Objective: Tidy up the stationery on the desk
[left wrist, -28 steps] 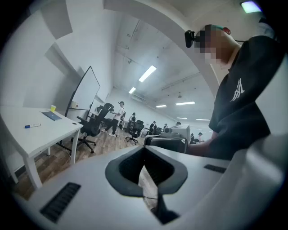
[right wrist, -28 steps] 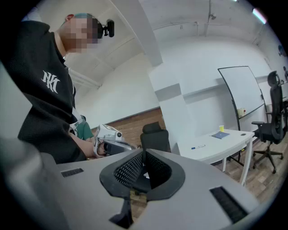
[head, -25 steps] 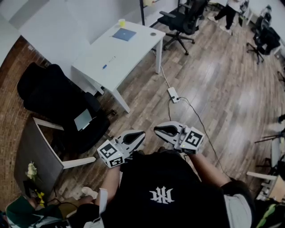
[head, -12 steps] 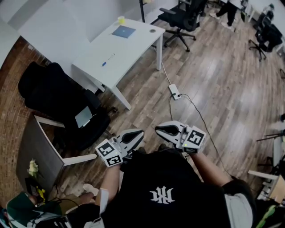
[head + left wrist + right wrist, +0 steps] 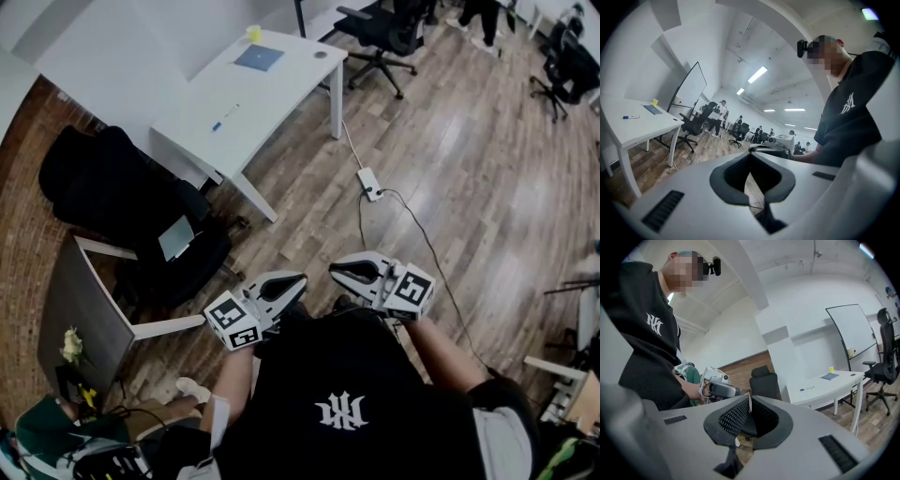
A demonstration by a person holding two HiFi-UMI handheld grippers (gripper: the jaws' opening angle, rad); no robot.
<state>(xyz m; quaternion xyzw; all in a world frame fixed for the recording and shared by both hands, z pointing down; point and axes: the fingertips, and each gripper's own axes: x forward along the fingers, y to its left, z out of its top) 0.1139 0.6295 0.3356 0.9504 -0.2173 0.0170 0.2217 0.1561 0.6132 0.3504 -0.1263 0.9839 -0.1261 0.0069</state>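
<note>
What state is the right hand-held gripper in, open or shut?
Shut. In its own view, the right hand-held gripper has its jaw tips meeting, with nothing held between them.

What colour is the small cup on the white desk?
The cup is yellow, clearest in the head view.

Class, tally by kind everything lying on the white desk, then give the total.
Cup: 1
Notebook: 1
Pen: 1
Small round thing: 1
Total: 4
</note>
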